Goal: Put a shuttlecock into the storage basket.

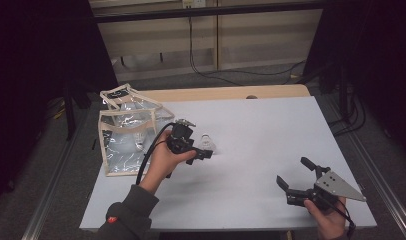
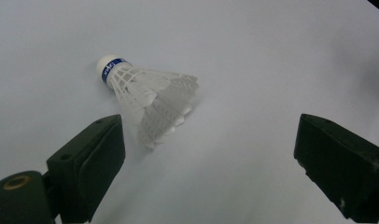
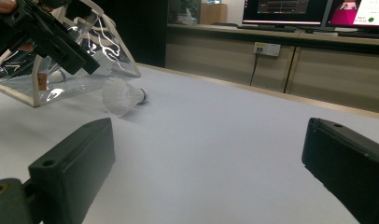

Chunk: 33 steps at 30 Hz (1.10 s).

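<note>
A white feather shuttlecock (image 1: 207, 144) with a blue band on its cork lies on its side on the white table (image 1: 251, 130). My left gripper (image 1: 195, 142) hovers right beside it, open, the shuttlecock (image 2: 145, 100) lying just ahead of its wide-spread jaws and nearer the left one. My right gripper (image 1: 296, 172) is open and empty near the table's front right, pointing toward the shuttlecock (image 3: 122, 96) far off. A clear plastic bag (image 1: 128, 132) with beige trim stands at the left, holding another shuttlecock (image 1: 139, 145).
The bag (image 3: 61, 70) stands just behind the left gripper (image 3: 47, 35) in the right gripper view. A wooden strip (image 1: 226, 93) runs along the table's far edge. Cables lie on the floor beyond. Monitors (image 3: 313, 11) stand on a counter in the background.
</note>
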Each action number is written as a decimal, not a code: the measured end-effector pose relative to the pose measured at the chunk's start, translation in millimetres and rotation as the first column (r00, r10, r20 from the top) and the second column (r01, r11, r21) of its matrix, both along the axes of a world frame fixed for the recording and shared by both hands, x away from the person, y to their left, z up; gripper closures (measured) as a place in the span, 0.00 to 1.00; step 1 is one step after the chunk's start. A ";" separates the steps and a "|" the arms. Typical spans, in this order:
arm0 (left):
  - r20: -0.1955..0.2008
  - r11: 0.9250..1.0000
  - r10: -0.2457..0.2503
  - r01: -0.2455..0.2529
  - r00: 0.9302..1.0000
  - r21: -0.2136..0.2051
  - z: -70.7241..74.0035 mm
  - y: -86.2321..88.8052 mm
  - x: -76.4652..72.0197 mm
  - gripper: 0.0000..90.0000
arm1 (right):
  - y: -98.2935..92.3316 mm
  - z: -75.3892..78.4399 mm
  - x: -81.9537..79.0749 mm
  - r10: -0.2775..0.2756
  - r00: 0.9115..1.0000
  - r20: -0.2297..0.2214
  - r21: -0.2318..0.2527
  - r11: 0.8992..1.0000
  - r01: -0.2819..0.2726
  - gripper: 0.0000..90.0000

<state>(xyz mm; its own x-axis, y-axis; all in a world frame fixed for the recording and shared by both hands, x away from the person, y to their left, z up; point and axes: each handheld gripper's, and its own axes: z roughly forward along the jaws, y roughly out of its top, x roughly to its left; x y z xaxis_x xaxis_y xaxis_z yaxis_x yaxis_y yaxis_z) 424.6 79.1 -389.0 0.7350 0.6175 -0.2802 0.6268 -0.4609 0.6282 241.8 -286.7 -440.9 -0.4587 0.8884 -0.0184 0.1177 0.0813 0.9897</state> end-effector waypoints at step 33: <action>0.057 0.996 0.080 -0.082 0.995 0.043 -24.8 -4.7 10.2 0.21 | 0.7 0.0 -0.2 0.002 1.000 0.001 -0.005 1.000 -0.002 0.03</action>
